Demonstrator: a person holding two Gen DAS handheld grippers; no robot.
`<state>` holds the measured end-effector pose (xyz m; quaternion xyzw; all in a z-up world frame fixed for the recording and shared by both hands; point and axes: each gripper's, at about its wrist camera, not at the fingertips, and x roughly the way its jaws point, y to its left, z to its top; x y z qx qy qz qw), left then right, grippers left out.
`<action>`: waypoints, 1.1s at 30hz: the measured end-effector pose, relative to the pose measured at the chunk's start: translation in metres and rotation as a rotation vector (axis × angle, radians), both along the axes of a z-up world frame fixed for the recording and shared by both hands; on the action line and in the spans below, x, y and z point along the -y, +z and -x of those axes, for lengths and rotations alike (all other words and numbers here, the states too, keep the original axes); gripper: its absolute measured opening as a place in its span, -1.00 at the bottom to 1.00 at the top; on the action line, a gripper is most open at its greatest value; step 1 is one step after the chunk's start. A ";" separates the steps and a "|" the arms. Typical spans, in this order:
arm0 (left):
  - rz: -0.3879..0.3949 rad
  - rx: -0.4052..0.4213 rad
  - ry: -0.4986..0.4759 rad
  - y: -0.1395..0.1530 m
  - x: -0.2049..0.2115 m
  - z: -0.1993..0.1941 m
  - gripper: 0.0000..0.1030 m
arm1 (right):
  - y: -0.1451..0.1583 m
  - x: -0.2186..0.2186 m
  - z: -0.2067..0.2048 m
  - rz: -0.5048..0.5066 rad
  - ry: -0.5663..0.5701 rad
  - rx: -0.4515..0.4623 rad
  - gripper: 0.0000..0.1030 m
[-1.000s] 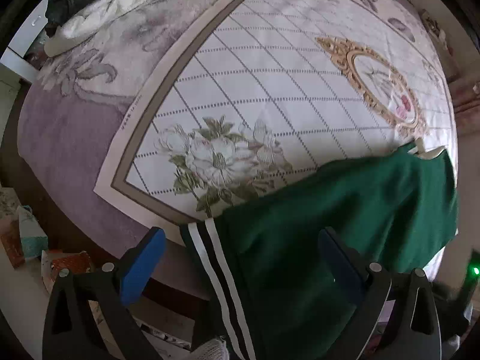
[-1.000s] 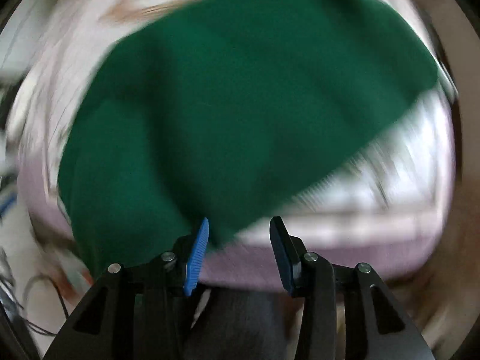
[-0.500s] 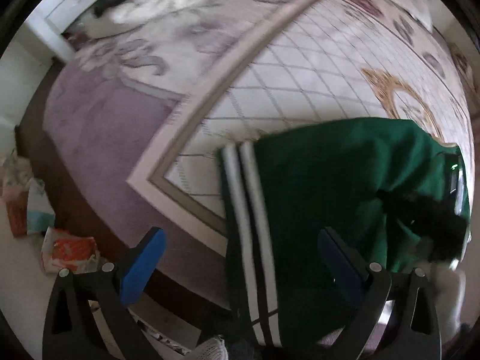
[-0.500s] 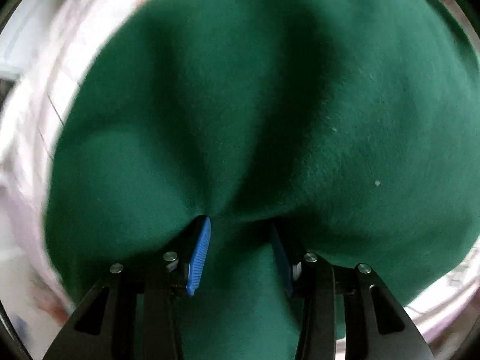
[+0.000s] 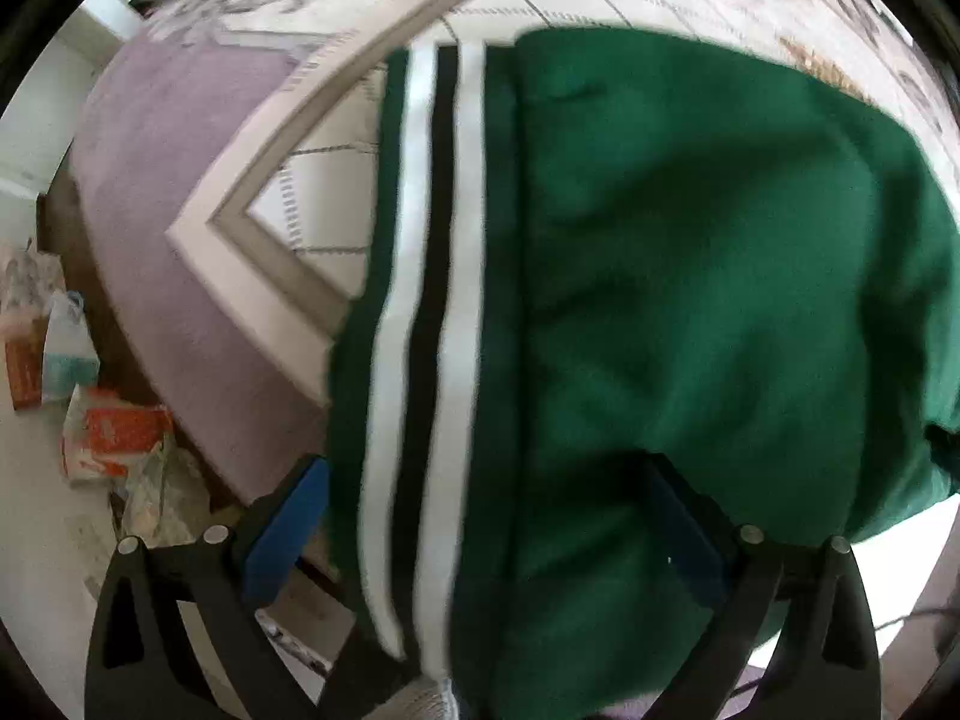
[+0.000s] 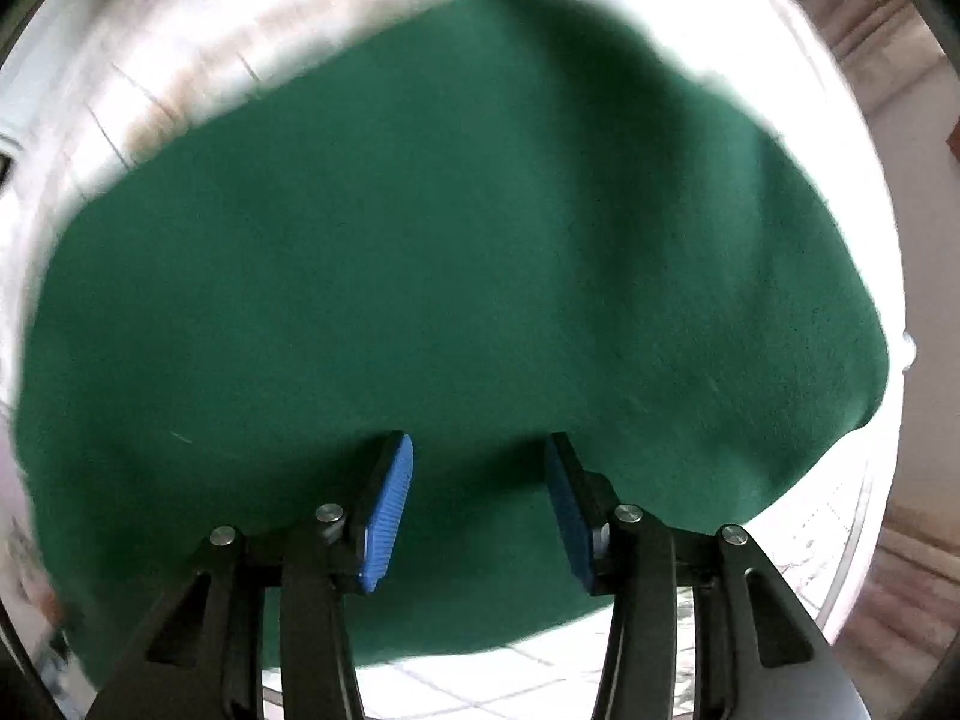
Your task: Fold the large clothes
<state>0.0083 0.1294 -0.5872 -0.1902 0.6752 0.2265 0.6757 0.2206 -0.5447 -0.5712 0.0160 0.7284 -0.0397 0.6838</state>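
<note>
A large green garment (image 5: pixel 690 270) lies spread on the patterned bedspread (image 5: pixel 198 180). Its hem (image 5: pixel 420 300), with two white stripes and a black one, runs top to bottom in the left wrist view. My left gripper (image 5: pixel 483 468) points down just above this hem, open wide, and the cloth passes between its blue fingers without being pinched. My right gripper (image 6: pixel 478 438) hovers close over the plain green cloth (image 6: pixel 450 240). Its jaws are opening, and the fabric under them lies smooth with neither pad pressing on it.
The bed's edge runs down the left of the left wrist view. Beyond it several bags and packets (image 5: pixel 114 438) lie on the pale floor. White tiled-pattern bedspread (image 6: pixel 540 678) shows below the garment in the right wrist view.
The left gripper dropped closer to the striped hem, which now fills its view. The right gripper slid across the garment; the fold pinched between its pads has gone flat and its jaws stand wider.
</note>
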 end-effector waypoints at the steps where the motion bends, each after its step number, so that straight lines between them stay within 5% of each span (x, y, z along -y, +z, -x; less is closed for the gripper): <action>1: 0.002 0.000 -0.012 -0.004 -0.003 -0.004 1.00 | 0.000 0.004 0.008 0.004 -0.019 -0.009 -0.07; 8: -0.024 0.042 -0.178 0.001 -0.033 -0.036 1.00 | -0.017 0.042 0.090 -0.127 -0.296 -0.253 -0.07; 11: -0.053 0.051 -0.222 0.009 -0.035 -0.036 1.00 | 0.009 0.051 0.097 -0.187 -0.311 -0.139 -0.04; 14: -0.034 0.038 -0.202 0.003 -0.035 -0.030 1.00 | 0.023 0.077 0.082 -0.321 -0.425 -0.018 0.57; 18: -0.015 0.036 -0.157 -0.001 -0.035 -0.027 1.00 | 0.004 0.122 0.047 -0.517 -0.569 0.091 0.61; 22: -0.005 0.041 -0.145 -0.007 -0.039 -0.027 1.00 | -0.019 0.119 0.014 -0.499 -0.595 0.106 0.68; 23: -0.009 0.043 -0.151 -0.009 -0.040 -0.030 1.00 | -0.021 0.112 0.005 -0.479 -0.595 0.122 0.61; 24: -0.013 0.045 -0.158 -0.010 -0.041 -0.032 1.00 | -0.014 0.113 0.006 -0.472 -0.608 0.155 0.03; 26: -0.017 0.046 -0.176 -0.014 -0.042 -0.040 1.00 | -0.009 0.125 0.020 -0.558 -0.733 0.186 -0.45; 29: -0.021 0.045 -0.204 -0.018 -0.046 -0.057 1.00 | -0.003 0.132 0.056 -0.620 -0.873 0.201 -0.62; 33: -0.044 0.048 -0.261 -0.021 -0.063 -0.081 1.00 | -0.007 0.120 0.094 -0.608 -0.886 0.085 -0.62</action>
